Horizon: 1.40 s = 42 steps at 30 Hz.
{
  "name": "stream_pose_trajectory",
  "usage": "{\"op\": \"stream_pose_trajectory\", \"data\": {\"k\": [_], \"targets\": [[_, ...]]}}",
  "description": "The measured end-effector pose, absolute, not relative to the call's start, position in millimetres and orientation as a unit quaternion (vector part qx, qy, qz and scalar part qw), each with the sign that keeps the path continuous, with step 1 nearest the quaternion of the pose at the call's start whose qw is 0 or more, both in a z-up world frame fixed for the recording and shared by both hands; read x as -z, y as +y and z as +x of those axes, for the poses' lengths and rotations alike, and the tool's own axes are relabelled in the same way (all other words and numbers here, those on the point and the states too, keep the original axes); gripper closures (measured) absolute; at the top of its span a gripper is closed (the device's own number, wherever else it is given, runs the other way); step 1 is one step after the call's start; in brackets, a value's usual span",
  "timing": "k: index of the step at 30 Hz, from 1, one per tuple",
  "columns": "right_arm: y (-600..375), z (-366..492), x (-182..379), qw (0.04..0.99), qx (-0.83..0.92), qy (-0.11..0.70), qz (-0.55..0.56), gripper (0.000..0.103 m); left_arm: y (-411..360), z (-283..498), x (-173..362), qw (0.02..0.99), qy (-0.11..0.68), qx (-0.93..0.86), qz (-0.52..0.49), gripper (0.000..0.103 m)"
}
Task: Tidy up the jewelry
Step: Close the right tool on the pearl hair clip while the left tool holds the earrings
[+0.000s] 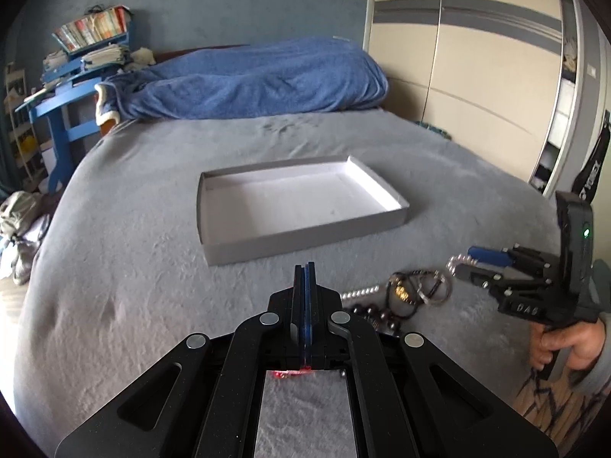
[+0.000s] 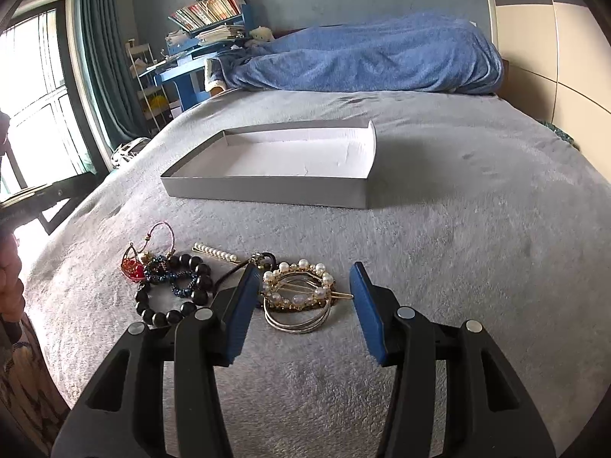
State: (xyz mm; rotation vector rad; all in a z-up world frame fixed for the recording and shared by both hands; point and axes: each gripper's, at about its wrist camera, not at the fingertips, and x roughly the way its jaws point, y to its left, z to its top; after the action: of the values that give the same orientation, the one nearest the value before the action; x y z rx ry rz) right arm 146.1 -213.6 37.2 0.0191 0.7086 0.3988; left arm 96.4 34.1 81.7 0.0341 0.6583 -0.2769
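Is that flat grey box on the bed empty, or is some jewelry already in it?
Empty. The grey box shows only its bare white floor in both views.

The tray lies on the bed at frame centre; the jewelry pile lies below it, lower left.

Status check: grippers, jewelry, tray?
Left gripper shut, empty. Right gripper open over pearl hair clip, not gripping. Tray empty. Nothing blocking.

each wrist camera looks forward and down along its fingers, low over the bed; both share the box and jewelry.
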Motion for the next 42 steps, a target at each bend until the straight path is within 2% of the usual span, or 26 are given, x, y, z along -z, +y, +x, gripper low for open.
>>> {"op": "stream_pose_trajectory", "data": {"k": [2,4,5,8,15,17,19,25,38,42], "targets": [[-214,145,-37,0.918,-0.195,0.345,0.012,0.054,32,96,-73,0.932,0.336,0.134,0.025,0.099],[-212,144,-35,0.917,-0.197,0.347,0.014,0.054,31,96,-58,0.926,0.352,0.131,0.031,0.077],[-212,143,-35,0.917,-0.198,0.347,0.014,0.054,30,96,-53,0.926,0.355,0.126,0.035,0.074],[-211,140,-35,0.916,-0.2,0.347,0.011,0.054,31,99,-38,0.921,0.368,0.118,0.045,0.073],[-209,136,-35,0.916,-0.203,0.345,0.012,0.054,28,111,-10,0.906,0.402,0.111,0.073,0.074],[-209,135,-36,0.916,-0.203,0.345,0.011,0.054,26,111,-5,0.902,0.409,0.118,0.076,0.083],[-208,134,-36,0.916,-0.204,0.344,0.011,0.054,27,110,-2,0.901,0.411,0.119,0.076,0.102],[-209,135,-38,0.917,-0.203,0.342,0.016,0.054,32,102,-16,0.915,0.381,0.123,0.051,0.102],[-216,136,-50,0.924,-0.2,0.326,0.03,0.054,44,96,-85,0.951,0.269,0.147,-0.032,0.102],[-216,136,-51,0.923,-0.201,0.325,0.037,0.054,36,101,-69,0.944,0.296,0.144,-0.011,0.102]]}}
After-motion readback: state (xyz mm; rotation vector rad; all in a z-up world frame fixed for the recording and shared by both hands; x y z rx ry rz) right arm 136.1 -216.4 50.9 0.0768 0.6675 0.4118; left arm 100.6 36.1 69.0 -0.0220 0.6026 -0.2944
